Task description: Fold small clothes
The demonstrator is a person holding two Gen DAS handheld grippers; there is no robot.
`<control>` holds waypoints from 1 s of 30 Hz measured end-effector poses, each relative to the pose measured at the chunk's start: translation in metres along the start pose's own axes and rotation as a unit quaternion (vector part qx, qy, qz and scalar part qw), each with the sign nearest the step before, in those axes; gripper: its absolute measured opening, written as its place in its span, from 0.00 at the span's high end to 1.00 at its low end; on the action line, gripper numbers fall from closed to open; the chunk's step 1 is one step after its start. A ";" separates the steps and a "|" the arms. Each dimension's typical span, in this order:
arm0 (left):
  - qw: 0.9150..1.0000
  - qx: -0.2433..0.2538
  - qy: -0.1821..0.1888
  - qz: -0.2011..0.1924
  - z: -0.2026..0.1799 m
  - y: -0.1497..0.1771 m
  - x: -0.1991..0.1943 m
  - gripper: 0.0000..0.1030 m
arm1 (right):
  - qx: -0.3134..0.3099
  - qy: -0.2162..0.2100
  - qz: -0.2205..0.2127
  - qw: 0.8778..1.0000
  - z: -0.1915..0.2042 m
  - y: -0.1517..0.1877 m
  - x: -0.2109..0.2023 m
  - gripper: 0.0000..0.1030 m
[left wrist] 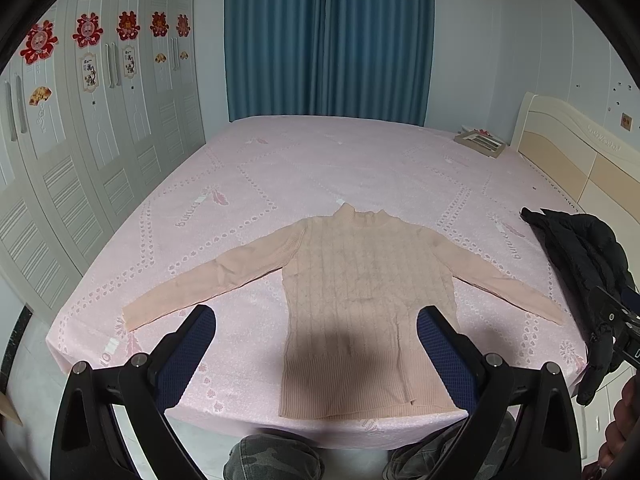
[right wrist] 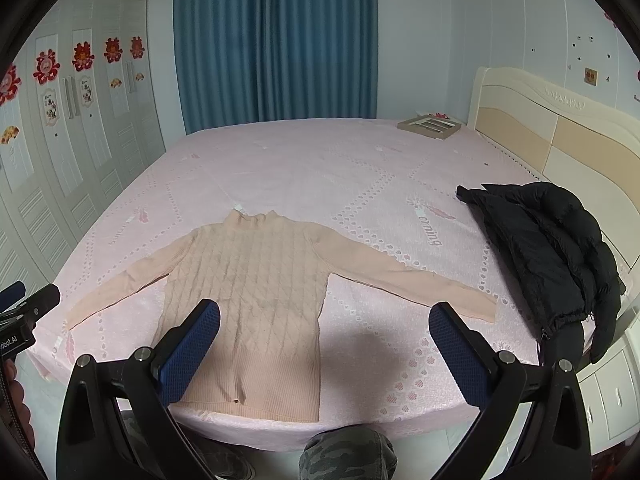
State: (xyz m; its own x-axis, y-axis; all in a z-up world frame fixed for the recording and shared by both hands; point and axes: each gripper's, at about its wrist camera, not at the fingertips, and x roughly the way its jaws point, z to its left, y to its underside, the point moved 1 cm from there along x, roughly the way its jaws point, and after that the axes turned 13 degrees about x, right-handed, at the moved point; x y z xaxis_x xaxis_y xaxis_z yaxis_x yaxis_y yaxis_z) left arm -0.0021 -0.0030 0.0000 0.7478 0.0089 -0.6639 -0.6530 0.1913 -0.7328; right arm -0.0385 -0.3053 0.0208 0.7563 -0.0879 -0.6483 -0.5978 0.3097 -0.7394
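Camouflage-clad knees (left wrist: 276,458) run off the bottom edge; a black jacket (right wrist: 560,248) drapes over the bed's (right wrist: 320,160) right edge, hiding it.

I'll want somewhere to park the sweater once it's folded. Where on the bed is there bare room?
The widest bare stretch of bed lies beyond the sweater collar, toward the curtain. A smaller patch sits between its right sleeve and the black jacket. The near edge and the far corner with the flat box are taken.

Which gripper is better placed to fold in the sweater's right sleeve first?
Right, probably. The right gripper is open with the right sleeve's cuff just beyond its right finger. The left gripper, also open, faces the sweater body, farther from that cuff.
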 end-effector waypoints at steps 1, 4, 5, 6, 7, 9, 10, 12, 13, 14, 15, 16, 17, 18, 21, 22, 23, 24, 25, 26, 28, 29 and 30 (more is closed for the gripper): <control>1.000 0.000 0.000 -0.001 0.000 0.000 -0.001 0.01 | 0.000 0.000 -0.001 1.000 0.000 0.000 -0.001 0.01; 1.000 0.001 0.000 -0.002 0.000 -0.001 -0.003 0.01 | -0.001 0.000 -0.001 1.000 0.001 0.001 -0.002 0.01; 1.000 0.000 0.000 -0.002 0.001 -0.001 -0.003 0.01 | -0.001 0.000 -0.001 1.000 0.001 0.001 -0.002 0.01; 1.000 0.000 0.000 -0.003 0.001 -0.001 -0.003 0.01 | -0.001 0.000 -0.001 1.000 0.001 0.001 -0.002 0.01; 1.000 0.000 0.001 -0.003 0.000 -0.001 -0.003 0.01 | -0.001 0.000 -0.001 1.000 0.001 0.001 -0.002 0.01; 1.000 0.000 0.001 -0.005 0.000 -0.001 -0.004 0.01 | -0.001 0.000 -0.001 1.000 0.001 0.001 -0.002 0.01; 1.000 0.000 0.001 -0.005 0.000 -0.001 -0.005 0.01 | -0.001 -0.001 -0.001 1.000 0.001 0.001 -0.002 0.01; 1.000 0.000 0.002 -0.006 0.000 -0.001 -0.005 0.01 | -0.002 0.000 -0.002 1.000 0.001 0.001 -0.003 0.01; 1.000 0.001 0.001 -0.006 0.001 0.000 -0.005 0.01 | -0.002 -0.001 -0.002 1.000 0.001 0.000 -0.003 0.01; 1.000 0.001 0.001 -0.007 0.001 0.001 -0.006 0.01 | -0.002 -0.001 -0.002 1.000 0.002 0.001 -0.003 0.01; 1.000 0.001 0.001 -0.007 0.001 0.000 -0.005 0.01 | -0.002 -0.001 -0.001 1.000 0.002 0.001 -0.003 0.01; 1.000 0.001 0.002 -0.007 0.001 0.001 -0.006 0.01 | -0.003 -0.001 -0.001 1.000 0.003 0.001 -0.003 0.01; 1.000 0.001 0.001 -0.007 0.000 0.001 -0.006 0.01 | -0.004 -0.002 -0.001 1.000 0.003 0.000 -0.004 0.01; 1.000 0.001 0.001 -0.008 0.000 0.001 -0.006 0.01 | -0.004 -0.002 -0.002 1.000 0.003 0.000 -0.004 0.01; 1.000 0.001 0.001 -0.008 0.000 0.001 -0.006 0.01 | -0.005 -0.003 -0.002 1.000 0.002 0.001 -0.005 0.01; 1.000 0.001 0.001 -0.009 0.000 0.000 -0.006 0.01 | -0.005 -0.003 -0.002 1.000 0.002 0.000 -0.005 0.01; 1.000 0.001 0.000 -0.009 0.000 0.000 -0.006 0.01 | -0.004 -0.002 -0.003 1.000 0.002 0.000 -0.006 0.01; 1.000 0.001 0.001 -0.009 0.000 0.000 -0.006 0.01 | -0.004 -0.003 -0.002 1.000 0.003 0.001 -0.006 0.01; 1.000 0.001 0.001 -0.009 0.000 0.000 -0.006 0.01 | -0.004 -0.003 -0.002 1.000 0.003 0.000 -0.006 0.01; 1.000 0.001 0.001 -0.009 0.000 0.001 -0.006 0.01 | -0.004 -0.002 -0.002 1.000 0.003 0.001 -0.006 0.01; 1.000 0.001 0.002 -0.010 -0.001 0.001 -0.006 0.01 | -0.005 0.000 -0.003 1.000 0.004 0.000 -0.006 0.01; 1.000 0.002 0.003 -0.010 -0.001 0.001 -0.006 0.01 | -0.006 0.001 -0.003 1.000 0.005 0.000 -0.006 0.01; 1.000 0.003 0.002 -0.010 -0.001 0.001 -0.005 0.01 | -0.007 0.002 -0.004 1.000 0.006 0.000 -0.006 0.01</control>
State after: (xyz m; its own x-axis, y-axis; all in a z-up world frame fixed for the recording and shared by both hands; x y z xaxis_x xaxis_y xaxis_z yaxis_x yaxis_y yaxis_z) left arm -0.0064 -0.0039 0.0027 0.7602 0.0002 -0.6497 -0.6370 0.1969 -0.7453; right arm -0.0417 -0.2993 0.0252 0.7598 -0.0939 -0.6434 -0.5958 0.2955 -0.7468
